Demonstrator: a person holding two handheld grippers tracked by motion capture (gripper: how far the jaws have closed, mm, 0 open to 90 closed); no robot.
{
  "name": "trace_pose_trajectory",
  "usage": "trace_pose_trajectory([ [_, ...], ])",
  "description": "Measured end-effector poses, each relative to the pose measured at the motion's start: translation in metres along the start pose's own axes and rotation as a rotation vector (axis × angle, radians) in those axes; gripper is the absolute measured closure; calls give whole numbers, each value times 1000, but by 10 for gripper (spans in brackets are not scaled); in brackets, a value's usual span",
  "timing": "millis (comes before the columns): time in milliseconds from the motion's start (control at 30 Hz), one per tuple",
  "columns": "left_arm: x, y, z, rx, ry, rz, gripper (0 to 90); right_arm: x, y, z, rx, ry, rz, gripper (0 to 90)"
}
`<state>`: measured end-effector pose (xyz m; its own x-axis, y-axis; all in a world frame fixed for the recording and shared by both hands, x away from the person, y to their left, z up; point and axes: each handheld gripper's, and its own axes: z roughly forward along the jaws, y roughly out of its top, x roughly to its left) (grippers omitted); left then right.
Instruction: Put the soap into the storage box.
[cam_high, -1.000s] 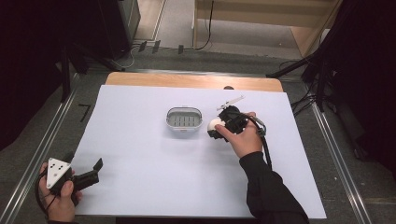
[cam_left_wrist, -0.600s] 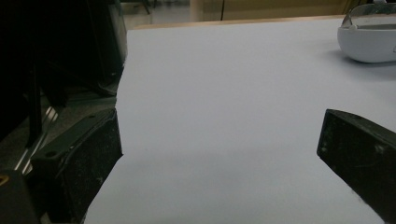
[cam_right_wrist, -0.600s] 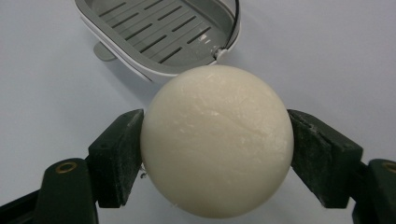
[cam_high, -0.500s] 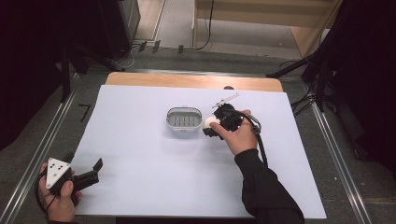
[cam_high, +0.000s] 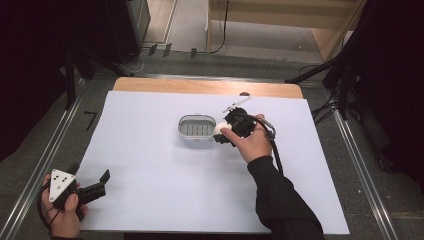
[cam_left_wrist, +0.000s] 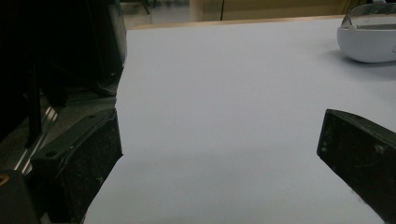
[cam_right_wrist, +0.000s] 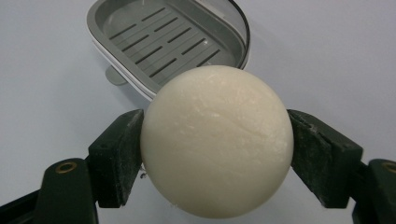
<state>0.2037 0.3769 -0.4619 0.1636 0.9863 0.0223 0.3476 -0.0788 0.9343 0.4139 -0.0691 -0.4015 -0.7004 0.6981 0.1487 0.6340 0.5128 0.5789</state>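
Round soap bar, clamped between right gripper pads, carried leftward since a second ago, now just beside soap dish rim. Placement judged imminent. Left gripper: jaws apart, empty, near table corner.

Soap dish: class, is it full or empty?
Empty: the soap dish shows its bare slotted floor; the soap sits clamped in the right gripper.

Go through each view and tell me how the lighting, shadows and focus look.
High view: even light on the white table cover, dark surroundings, all fairly sharp. Left claw view: dim; the claw's own black jaws are near and soft, and the soap dish casts a faint shadow. Right claw view: the soap ball is crisp with soft, glare-free light, and the right claw edges are slightly blurred.
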Motion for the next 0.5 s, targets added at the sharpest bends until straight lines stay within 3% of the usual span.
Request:
trace_pose_trajectory([
  [500,0,0,0,2,2,2,2,13,16,7,-13,14,-19,239],
])
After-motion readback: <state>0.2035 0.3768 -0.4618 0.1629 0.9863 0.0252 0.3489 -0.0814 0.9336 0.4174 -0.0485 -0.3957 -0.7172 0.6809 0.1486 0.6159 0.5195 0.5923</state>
